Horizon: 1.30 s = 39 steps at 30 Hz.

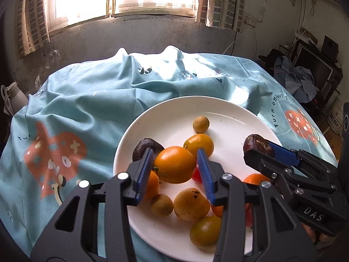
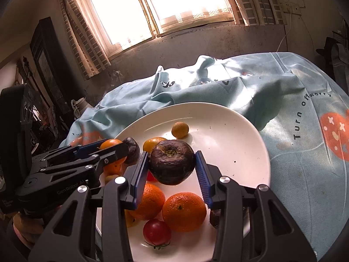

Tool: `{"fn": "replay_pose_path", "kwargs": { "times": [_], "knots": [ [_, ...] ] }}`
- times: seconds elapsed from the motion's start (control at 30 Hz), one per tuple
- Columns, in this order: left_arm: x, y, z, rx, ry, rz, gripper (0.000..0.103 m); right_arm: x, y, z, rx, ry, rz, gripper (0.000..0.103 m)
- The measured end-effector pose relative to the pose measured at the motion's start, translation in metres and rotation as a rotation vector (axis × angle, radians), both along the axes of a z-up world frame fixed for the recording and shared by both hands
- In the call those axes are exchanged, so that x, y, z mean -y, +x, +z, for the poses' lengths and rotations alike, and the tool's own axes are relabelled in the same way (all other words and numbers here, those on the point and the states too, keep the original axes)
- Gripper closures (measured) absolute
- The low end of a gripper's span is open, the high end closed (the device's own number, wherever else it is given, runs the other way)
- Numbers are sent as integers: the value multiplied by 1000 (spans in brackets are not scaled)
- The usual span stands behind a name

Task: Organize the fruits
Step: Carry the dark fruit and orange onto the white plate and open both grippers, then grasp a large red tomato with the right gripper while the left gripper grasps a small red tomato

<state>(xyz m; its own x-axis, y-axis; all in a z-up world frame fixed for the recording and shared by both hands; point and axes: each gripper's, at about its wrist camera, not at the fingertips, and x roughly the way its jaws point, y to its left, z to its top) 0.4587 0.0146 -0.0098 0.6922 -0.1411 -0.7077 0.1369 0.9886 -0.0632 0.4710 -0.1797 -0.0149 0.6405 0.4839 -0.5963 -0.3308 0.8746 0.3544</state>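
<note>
A white plate (image 1: 231, 113) (image 2: 231, 131) on the blue cloth holds several fruits. My left gripper (image 1: 175, 151) (image 2: 113, 147) stands open over the plate, straddling an orange round fruit (image 1: 175, 164); a thin gap shows at the right pad. My right gripper (image 2: 171, 154) (image 1: 259, 146) is shut on a dark wrinkled fruit (image 2: 171, 164) (image 1: 257, 143), held just above the plate's right side. Under it lie two mandarins (image 2: 184, 211) and a cherry tomato (image 2: 157, 231). A small tan fruit (image 1: 201, 124) (image 2: 180, 130) rests near the plate's far side.
The blue printed tablecloth (image 1: 87, 109) is rumpled into folds behind the plate. A second dark fruit (image 1: 144, 147), yellow fruits (image 1: 191, 204) and a greenish one (image 1: 205, 231) crowd the plate's near half. A bright window and a grey wall stand beyond the table.
</note>
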Motion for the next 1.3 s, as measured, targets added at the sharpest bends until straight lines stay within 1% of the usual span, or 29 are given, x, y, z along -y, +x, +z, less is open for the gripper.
{"fn": "replay_pose_path", "kwargs": {
  "times": [0.03,0.07,0.13,0.2,0.23,0.33,0.4,0.5,0.63,0.73,0.8,0.87,0.93,1.07,1.2,1.3],
  "knots": [
    [-1,-4,3,18,14,30,25,1,-1,0,-4,-2,-7,41],
    [-3,-11,7,38,19,52,21,3,-4,2,8,-8,-28,39],
    [-8,-24,15,40,11,56,19,4,-10,9,35,-15,-35,39],
    [-14,-42,22,40,16,72,13,3,-17,19,41,-13,-25,39],
    [-17,-53,26,47,19,75,13,2,-23,25,45,-10,-18,39],
    [-25,-88,35,60,48,109,10,-2,-46,39,63,4,9,39],
    [-29,-111,38,70,55,128,5,-3,-65,45,79,-9,24,39],
    [-35,-146,35,102,45,142,2,-1,-94,42,93,-24,20,39],
    [-44,-175,12,102,24,163,2,-2,-121,28,77,-80,29,39],
    [-53,-184,-9,65,29,205,2,-4,-139,11,49,-119,39,39],
    [-60,-183,-19,3,46,242,2,-5,-146,0,14,-135,52,39],
    [-67,-183,-20,-18,12,254,2,-9,-152,-7,-17,-134,76,39],
    [-73,-185,-15,-4,-10,273,2,-15,-157,-10,-25,-142,103,39],
    [-75,-190,-8,38,17,300,2,-30,-163,-13,1,-192,142,39],
    [-76,-189,-7,20,2,299,2,-33,-160,-19,-27,-189,152,43],
    [-76,-190,-6,25,-1,298,2,-36,-157,-20,-39,-178,161,46]
  ]
}}
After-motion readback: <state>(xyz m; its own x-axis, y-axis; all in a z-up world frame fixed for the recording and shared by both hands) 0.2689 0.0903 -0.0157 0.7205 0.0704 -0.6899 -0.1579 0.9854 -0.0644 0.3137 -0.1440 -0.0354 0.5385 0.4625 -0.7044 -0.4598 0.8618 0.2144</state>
